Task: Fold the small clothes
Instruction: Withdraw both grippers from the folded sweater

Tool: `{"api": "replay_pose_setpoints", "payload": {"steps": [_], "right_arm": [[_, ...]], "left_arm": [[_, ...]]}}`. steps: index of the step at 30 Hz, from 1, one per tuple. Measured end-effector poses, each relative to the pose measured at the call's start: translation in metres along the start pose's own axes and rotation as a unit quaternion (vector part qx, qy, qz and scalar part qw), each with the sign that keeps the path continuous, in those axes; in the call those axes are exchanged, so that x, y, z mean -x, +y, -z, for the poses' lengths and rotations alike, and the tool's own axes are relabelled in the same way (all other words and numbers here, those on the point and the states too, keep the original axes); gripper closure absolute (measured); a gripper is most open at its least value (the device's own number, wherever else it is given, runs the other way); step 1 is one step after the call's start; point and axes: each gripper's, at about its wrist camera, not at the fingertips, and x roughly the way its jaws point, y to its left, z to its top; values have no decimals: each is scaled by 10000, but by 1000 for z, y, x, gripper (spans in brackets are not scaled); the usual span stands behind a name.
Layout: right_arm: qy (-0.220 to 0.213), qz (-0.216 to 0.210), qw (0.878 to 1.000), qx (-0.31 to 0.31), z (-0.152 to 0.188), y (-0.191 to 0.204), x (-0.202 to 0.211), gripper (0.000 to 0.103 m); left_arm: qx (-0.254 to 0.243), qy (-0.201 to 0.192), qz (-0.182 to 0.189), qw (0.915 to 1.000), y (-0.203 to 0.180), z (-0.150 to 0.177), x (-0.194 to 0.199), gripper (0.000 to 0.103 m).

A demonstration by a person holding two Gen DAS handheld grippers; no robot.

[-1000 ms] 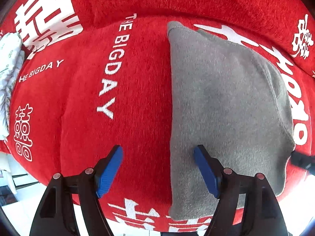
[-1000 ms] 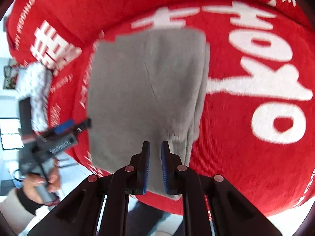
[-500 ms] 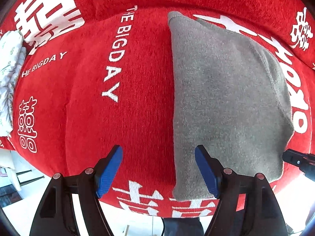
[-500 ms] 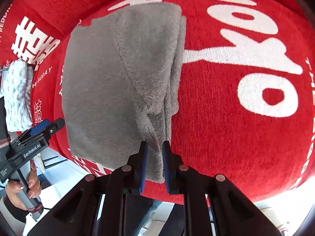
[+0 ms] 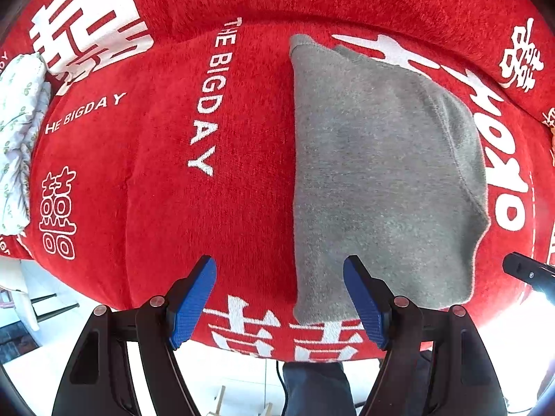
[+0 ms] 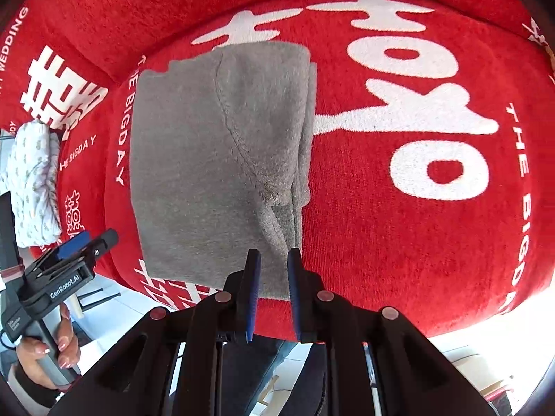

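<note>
While jaws part, grey garment [image 6: 208,159] folded, red cover [image 6: 399,242].

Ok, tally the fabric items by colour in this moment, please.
Grey folded fleece garment: 1
Red plush cover with white lettering: 1
White leaf-print cloth bundle: 1
Total: 3

Folded garment [image 5: 381,173] lies on cushion [image 5: 156,190]; patterned cloth [image 5: 17,145] far left.
</note>
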Motion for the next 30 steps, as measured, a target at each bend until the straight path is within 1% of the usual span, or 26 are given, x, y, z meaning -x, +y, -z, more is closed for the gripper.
{"api": "replay_pose_setpoints", "payload": {"steps": [10,11,13,14,15,19,21,23,24,25,26,27,28,30], "right_arm": [[-207,139,9997,35,-5,12,25,85],[-229,135,9996,52,-6,15,27,83],[-256,136,9996,74,-8,17,30,73],[-275,150,9995,81,-9,19,32,65],[-296,166,9994,95,-10,21,33,61],[-313,191,9992,130,-13,29,38,61],[-326,192,9992,142,-14,31,40,54],[-364,209,9990,146,-15,33,42,50],[-390,222,9989,156,-16,35,44,47],[-408,234,9988,164,-16,35,45,45],[-446,255,9985,174,-17,37,47,41],[-468,264,9984,182,-17,38,48,37],[-488,271,9983,189,-18,39,49,36],[-533,285,9980,203,-18,40,52,33]], "left_arm": [[-36,-6,-11,10000,-10,-6,26,26],[-36,-5,-12,10000,-10,-6,28,26],[-33,-14,-17,10000,-11,-7,32,26],[-35,-29,-21,10000,-12,-8,34,26],[-37,-40,-31,10000,-12,-8,36,26],[-85,-53,-125,9999,-13,-10,41,26],[-82,-24,-102,9999,-13,-10,43,26],[-14,12,-39,10000,-13,-10,45,26],[25,11,16,10000,-12,-10,47,24],[57,5,39,10000,-11,-10,48,17],[74,-12,47,10000,-11,-10,48,0],[80,-103,30,9999,-11,-10,51,0],[48,-147,22,9999,-12,-10,53,0],[-32,-166,1,9999,-14,-10,54,0]]}}
